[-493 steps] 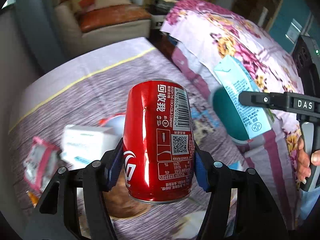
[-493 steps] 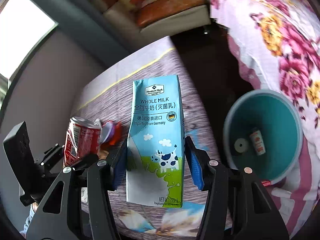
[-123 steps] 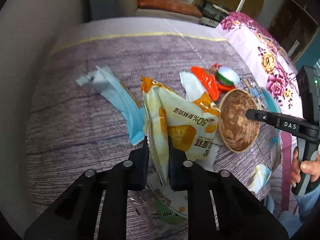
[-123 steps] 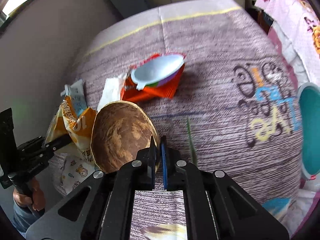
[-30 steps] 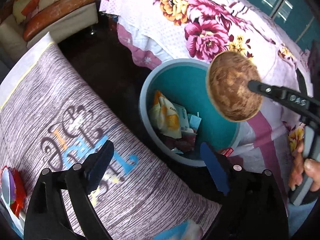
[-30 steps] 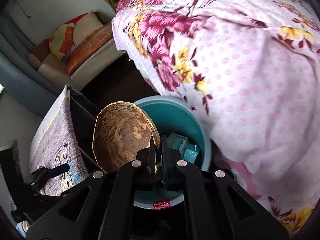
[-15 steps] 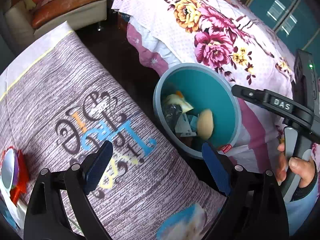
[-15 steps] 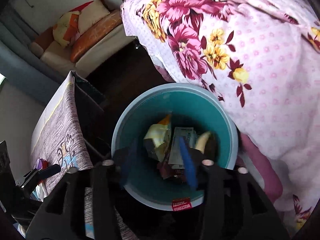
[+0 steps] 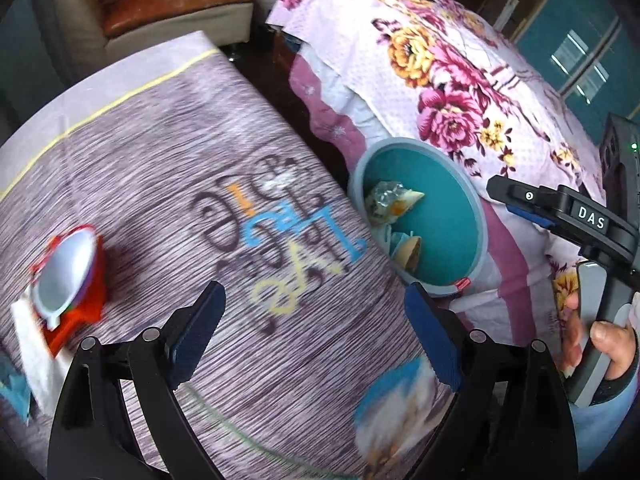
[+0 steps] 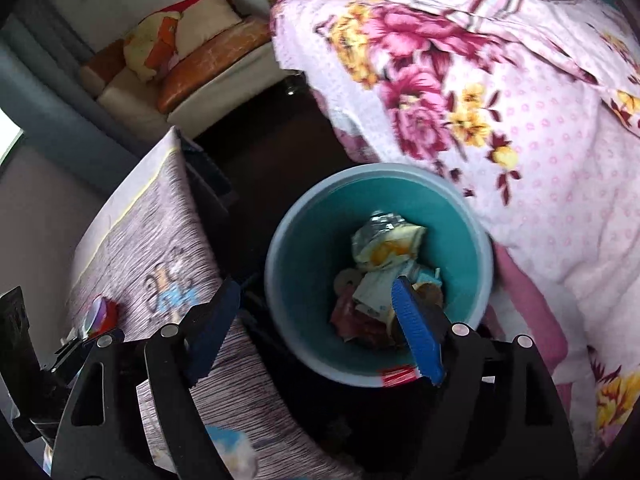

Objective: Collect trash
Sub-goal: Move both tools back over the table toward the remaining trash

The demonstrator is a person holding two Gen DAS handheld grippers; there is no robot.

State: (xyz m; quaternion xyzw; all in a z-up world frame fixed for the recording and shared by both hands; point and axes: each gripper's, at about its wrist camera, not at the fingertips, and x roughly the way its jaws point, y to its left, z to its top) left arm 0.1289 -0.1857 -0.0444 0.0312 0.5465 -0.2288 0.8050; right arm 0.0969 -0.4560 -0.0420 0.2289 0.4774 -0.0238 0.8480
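The teal bin (image 10: 280,248) stands on the floor between the table and the bed, holding crumpled wrappers (image 10: 384,248) and cartons. My right gripper (image 10: 316,292) hangs over it; its jaws are opening and nothing is between them. A tan bowl (image 9: 408,248) lies inside the bin (image 9: 480,232). My left gripper (image 9: 316,312) is open and empty above the purple-grey tablecloth (image 9: 160,160). A red wrapper with a white cup lid (image 9: 68,276) rests on a white tissue (image 9: 36,344) at the table's left. The right gripper (image 9: 508,200) shows at the right, held by a hand (image 9: 600,336).
A bed under a pink floral cover (image 10: 520,100) rises right beside the bin. A sofa with cushions (image 10: 192,56) stands at the back. Dark floor (image 10: 260,128) lies between table and bed. A blue scrap (image 9: 12,384) sits at the table's left edge.
The right gripper let go of the brown bowl, which fell into the bin, and its jaws spread wide. The left gripper swung back over the table, away from the bin.
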